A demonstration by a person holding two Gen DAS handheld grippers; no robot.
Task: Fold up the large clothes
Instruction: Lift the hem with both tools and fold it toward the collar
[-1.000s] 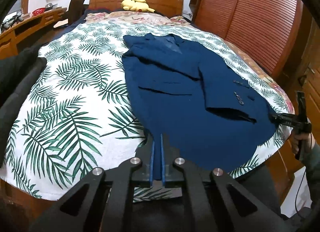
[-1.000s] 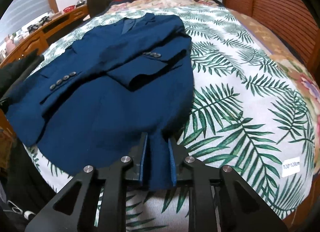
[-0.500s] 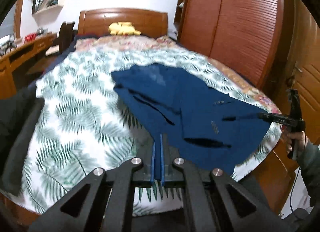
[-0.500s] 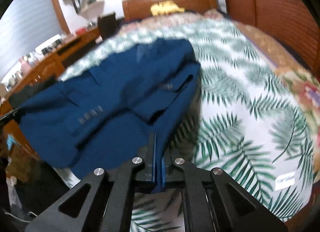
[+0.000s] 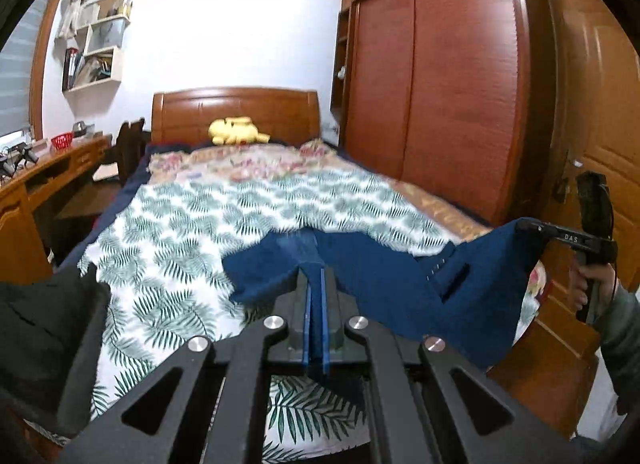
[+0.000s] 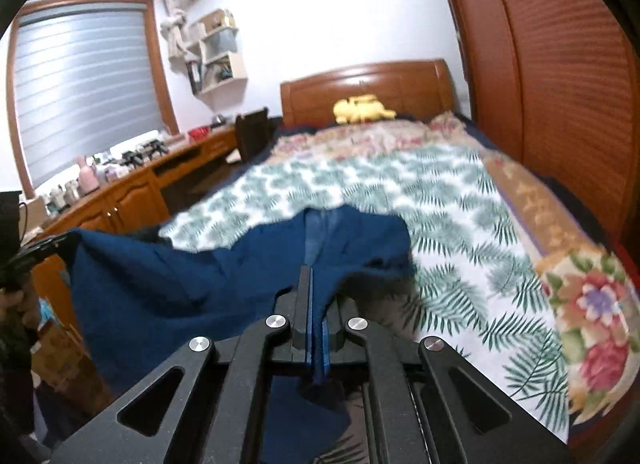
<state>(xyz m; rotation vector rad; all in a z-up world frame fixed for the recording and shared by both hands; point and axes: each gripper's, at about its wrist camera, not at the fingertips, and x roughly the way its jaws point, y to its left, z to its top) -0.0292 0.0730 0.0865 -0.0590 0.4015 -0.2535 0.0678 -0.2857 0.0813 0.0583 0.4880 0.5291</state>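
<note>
Where clamped, navy jacket [image 5: 400, 284] taut

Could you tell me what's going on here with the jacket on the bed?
A person is folding a navy blue jacket on a bed with a palm-leaf sheet. The left gripper and the right gripper are each shut on the jacket's near hem, one at each corner. That edge is raised off the sheet, while the collar end lies on the bed. No fold is laid yet.
</note>
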